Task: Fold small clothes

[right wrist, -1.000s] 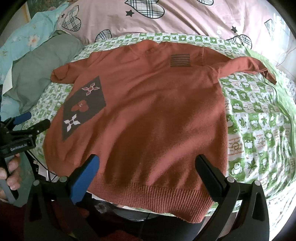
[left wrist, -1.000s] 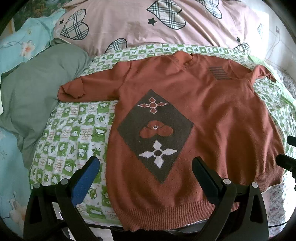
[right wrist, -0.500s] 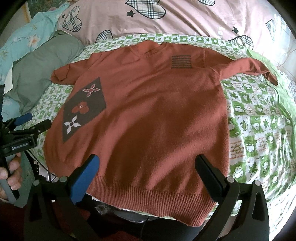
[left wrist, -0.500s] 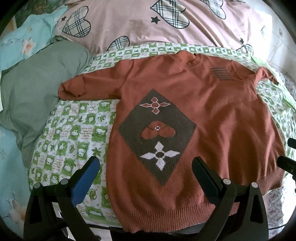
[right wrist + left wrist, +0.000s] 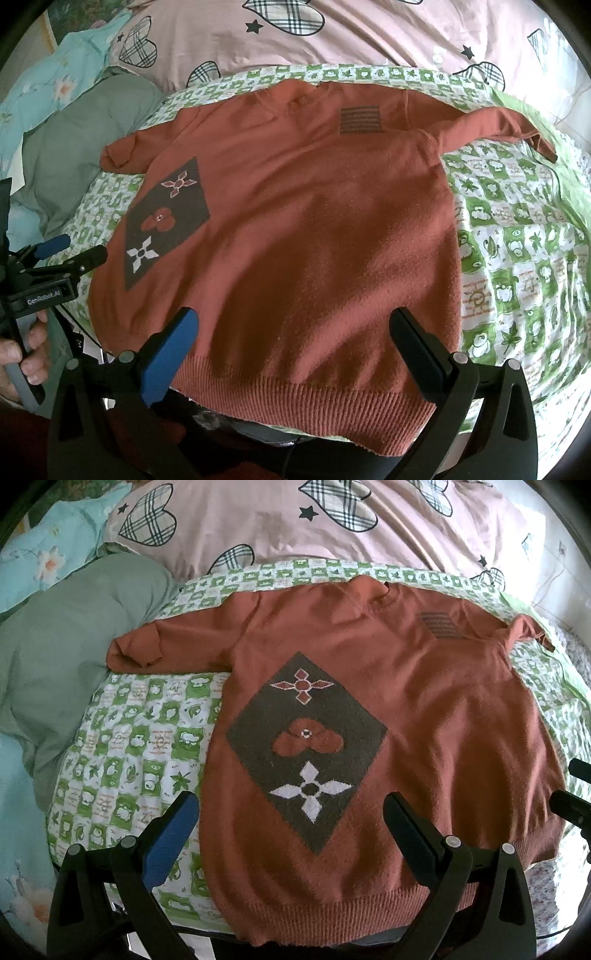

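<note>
A rust-orange sweater lies flat, front up, on a green-and-white checked sheet, with a dark diamond panel on it. It also shows in the right wrist view. Its left sleeve and right sleeve are spread out sideways. My left gripper is open and empty, hovering over the hem's left part. My right gripper is open and empty over the hem's right part. The left gripper also shows in the right wrist view, held by a hand.
A pink quilt with plaid hearts lies behind the sweater. A grey-green pillow and light blue floral bedding lie at the left. The bed's near edge runs just under the hem.
Both grippers have shifted slightly, so the sweater sits a little lower and closer in both views. The sweater itself has not moved, and both grippers stay open.
</note>
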{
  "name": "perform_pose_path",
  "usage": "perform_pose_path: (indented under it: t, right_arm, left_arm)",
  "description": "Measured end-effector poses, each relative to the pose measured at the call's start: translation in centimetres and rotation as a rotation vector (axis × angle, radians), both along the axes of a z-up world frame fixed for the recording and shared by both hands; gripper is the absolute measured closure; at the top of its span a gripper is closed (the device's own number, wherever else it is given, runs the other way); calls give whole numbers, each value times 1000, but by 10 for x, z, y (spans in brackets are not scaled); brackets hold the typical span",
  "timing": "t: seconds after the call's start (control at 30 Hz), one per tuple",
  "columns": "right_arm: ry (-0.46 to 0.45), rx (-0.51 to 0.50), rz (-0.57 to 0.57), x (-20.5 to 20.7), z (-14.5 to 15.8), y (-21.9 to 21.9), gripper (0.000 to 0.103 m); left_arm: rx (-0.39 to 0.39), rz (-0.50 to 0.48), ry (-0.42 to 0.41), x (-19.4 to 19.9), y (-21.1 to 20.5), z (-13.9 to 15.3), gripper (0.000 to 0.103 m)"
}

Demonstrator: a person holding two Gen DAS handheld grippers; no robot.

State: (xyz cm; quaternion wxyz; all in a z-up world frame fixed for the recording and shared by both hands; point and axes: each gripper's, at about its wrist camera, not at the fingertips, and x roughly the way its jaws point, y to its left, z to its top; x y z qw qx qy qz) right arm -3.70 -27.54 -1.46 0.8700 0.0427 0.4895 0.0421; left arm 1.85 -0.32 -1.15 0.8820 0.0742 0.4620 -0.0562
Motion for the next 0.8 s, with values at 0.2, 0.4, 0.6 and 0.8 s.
perform_pose_path:
  t: [0.2, 0.4, 0.6, 0.8]
  right_arm:
    - [-6, 12, -13, 1, 0, -3, 0]
    - [63, 47, -32, 5, -4, -9, 0]
    - [33, 109, -69, 12, -8, -29, 0]
    - [3, 134, -191, 27, -8, -82, 2]
  left_arm:
    - [3, 3, -5, 2, -1, -1, 3]
    - [0, -5, -4, 6, -2, -5, 3]
    - [1, -35, -33, 11, -8, -10, 3]
    - [-66, 21, -50, 30, -2, -13, 3]
